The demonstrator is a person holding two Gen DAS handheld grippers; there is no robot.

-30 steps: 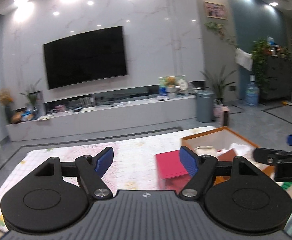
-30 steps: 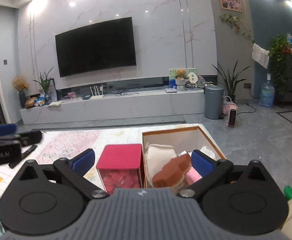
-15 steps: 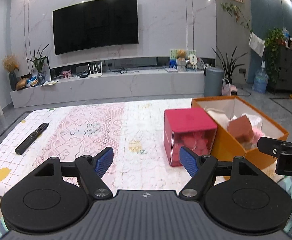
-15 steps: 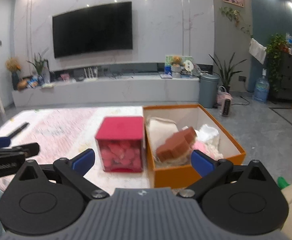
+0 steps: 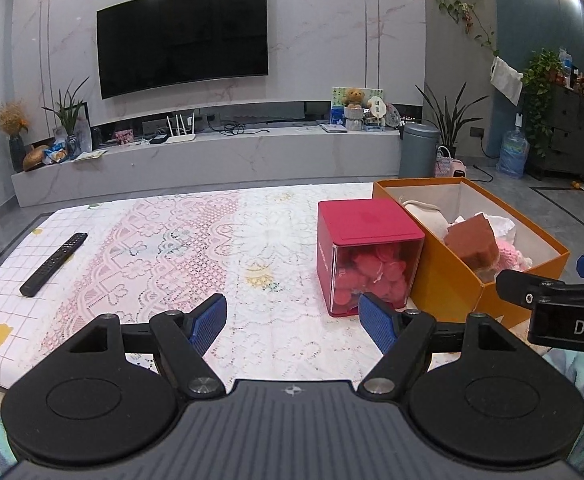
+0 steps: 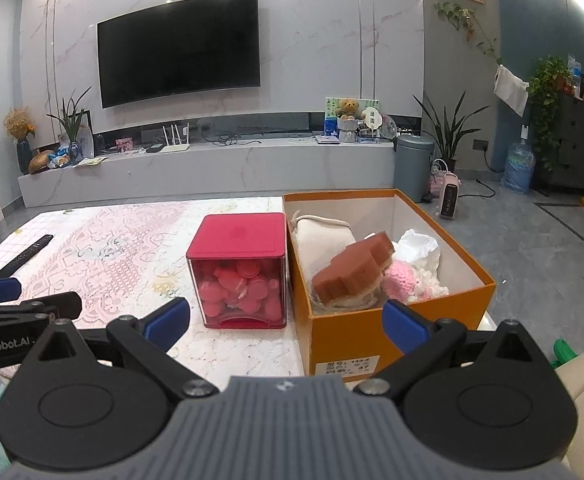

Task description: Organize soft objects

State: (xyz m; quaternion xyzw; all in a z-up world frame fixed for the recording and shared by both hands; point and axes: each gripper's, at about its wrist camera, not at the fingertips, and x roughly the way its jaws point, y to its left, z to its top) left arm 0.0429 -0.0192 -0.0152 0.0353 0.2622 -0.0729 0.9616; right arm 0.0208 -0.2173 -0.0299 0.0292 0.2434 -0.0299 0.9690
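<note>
Your left gripper (image 5: pixel 294 322) hangs over the patterned tablecloth (image 5: pixel 171 248) with its blue fingers spread wide and nothing between them. Your right gripper (image 6: pixel 285 322) is likewise spread wide and holds nothing; its fingers frame the near end of the orange box (image 6: pixel 348 332), which sits on the table's right side.

The soft things lie inside that orange box: a cream cloth pouch (image 6: pixel 324 236) toward the far left corner, a brown sponge (image 6: pixel 352 272) resting tilted on top of it, a pink knitted piece (image 6: pixel 406 280) just beside the sponge on the right, and crumpled white tissue (image 6: pixel 420 246) behind the pink piece.

Touching the box's left wall stands a red cube container (image 6: pixel 239 268) with a clear front and its red lid on, full of pink round pieces. From your left gripper's view the cube (image 5: pixel 366 256) sits just beyond the right finger.

A black remote (image 5: pixel 53 264) lies well apart, near the tablecloth's left edge.

Each gripper shows at the edge of the other's view, side by side near the table's front edge
</note>
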